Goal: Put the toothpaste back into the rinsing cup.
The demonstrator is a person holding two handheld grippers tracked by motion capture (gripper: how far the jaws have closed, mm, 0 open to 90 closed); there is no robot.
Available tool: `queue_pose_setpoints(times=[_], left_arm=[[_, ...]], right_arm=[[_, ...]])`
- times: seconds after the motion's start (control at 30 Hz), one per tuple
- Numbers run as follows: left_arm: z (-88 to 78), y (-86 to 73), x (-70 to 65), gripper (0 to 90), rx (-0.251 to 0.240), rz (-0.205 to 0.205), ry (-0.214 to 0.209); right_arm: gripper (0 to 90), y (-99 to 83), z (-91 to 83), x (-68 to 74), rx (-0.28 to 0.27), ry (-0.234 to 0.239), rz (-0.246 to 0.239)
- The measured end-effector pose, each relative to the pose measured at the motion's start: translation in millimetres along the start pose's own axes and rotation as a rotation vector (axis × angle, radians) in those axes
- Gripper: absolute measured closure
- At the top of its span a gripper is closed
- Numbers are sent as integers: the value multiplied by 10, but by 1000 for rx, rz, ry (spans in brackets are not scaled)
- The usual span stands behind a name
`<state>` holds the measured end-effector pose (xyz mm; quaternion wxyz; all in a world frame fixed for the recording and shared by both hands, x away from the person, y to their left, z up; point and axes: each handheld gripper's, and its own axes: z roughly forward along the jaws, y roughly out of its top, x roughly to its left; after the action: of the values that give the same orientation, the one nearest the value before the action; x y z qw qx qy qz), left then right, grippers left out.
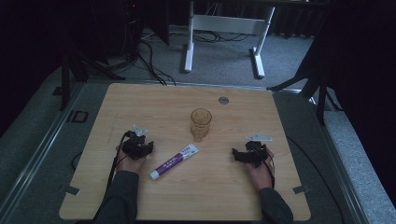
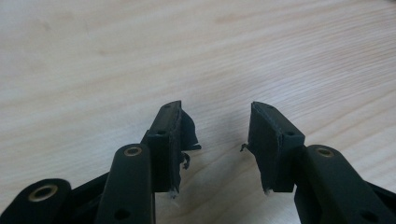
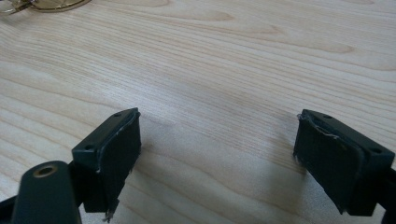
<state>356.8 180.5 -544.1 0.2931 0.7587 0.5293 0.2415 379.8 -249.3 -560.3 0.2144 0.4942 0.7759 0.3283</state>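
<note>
An amber drinking glass (image 1: 201,122) stands upright near the middle of the wooden table (image 1: 154,102). In front of it lies a white and purple toothpaste tube (image 1: 174,161), pointing diagonally. My left gripper (image 1: 140,142) rests on the table left of the tube, held by a hand. Its jaws stand apart over bare wood, with nothing between its pads (image 2: 170,140). My right gripper (image 1: 240,155) rests right of the tube and points left. Its jaws stand wide apart with only wood between its pads (image 3: 116,154). The glass's base (image 3: 42,4) peeks in at the top left of the right gripper view.
A round grey cable port (image 1: 223,100) sits near the table's far edge. Beyond the table stand a white desk frame (image 1: 224,32) and loose cables on grey carpet. Dark stand legs (image 1: 317,93) flank the table's far corners.
</note>
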Motion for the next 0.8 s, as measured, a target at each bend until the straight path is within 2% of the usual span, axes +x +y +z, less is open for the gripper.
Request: queue_pose_setpoints(times=[0.07,0.13,0.27,0.37,0.5,0.8], left_arm=[[-60,23,-9,550,-5,13,-14],[-82,33,-15,549,-10,14,-14],[-172,61,6,529,-8,9,-48],[-196,65,12,526,-7,6,-53],[-309,104,31,524,-8,4,-77],[-430,212,-81,512,16,54,-101]], right_arm=[[147,0,0,0,0,0,0],[147,0,0,1,0,0,1],[147,0,0,1,1,0,1],[147,0,-1,1,1,0,1],[148,0,0,1,1,0,1],[147,0,0,1,1,0,1]])
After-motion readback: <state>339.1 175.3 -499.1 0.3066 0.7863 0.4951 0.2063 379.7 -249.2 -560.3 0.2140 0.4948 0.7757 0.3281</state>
